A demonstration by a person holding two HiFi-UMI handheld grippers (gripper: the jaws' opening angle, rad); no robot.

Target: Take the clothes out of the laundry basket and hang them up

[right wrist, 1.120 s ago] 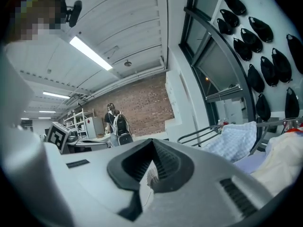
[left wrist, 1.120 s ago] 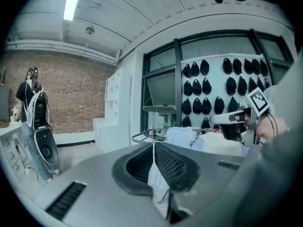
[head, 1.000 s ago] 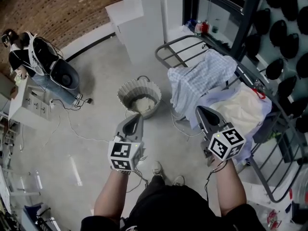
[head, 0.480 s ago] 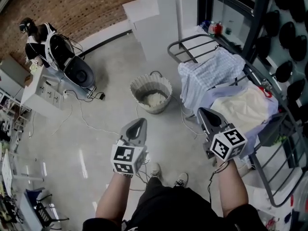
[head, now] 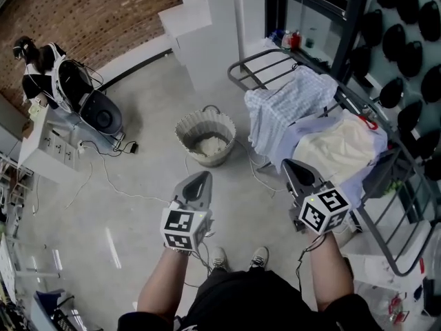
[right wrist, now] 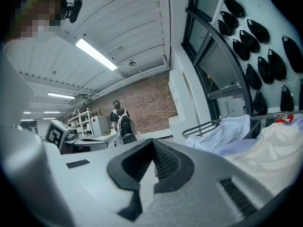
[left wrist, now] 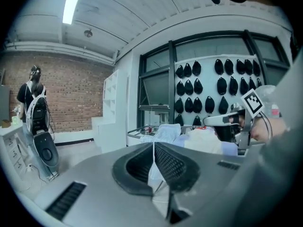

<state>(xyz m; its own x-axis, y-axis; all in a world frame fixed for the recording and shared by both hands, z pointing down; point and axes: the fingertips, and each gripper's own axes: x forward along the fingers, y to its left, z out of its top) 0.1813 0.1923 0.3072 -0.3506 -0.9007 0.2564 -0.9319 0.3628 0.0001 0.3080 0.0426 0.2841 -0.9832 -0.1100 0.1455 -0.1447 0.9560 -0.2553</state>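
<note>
Bystander (head: 43, 64) stands far left by a desk (head: 41, 150), apart from the job. Basket (head: 207, 160) sits on the floor (head: 138, 205) ahead, centre, with a pale garment (head: 209, 145) bunched at its bottom — likely the next piece to hang. It should be light, soft and floppy, not fragile; a pinch on a bunched fold at the top of the heap looks safest, since a single thin layer may slip. Left gripper (head: 199, 179) hovers short of the basket, well apart from it, jaws pressed together on nothing, forearm stretched forward, nose dipping slightly. Right gripper (head: 289, 165) is likewise closed and empty, held near level, forearm forward, near the clothes draped on the rack (head: 251, 58) — checked cloth (head: 286, 105), then cream cloth (head: 337, 147) — without touching them. Both would need to swing toward the basket and open before any grab.
</note>
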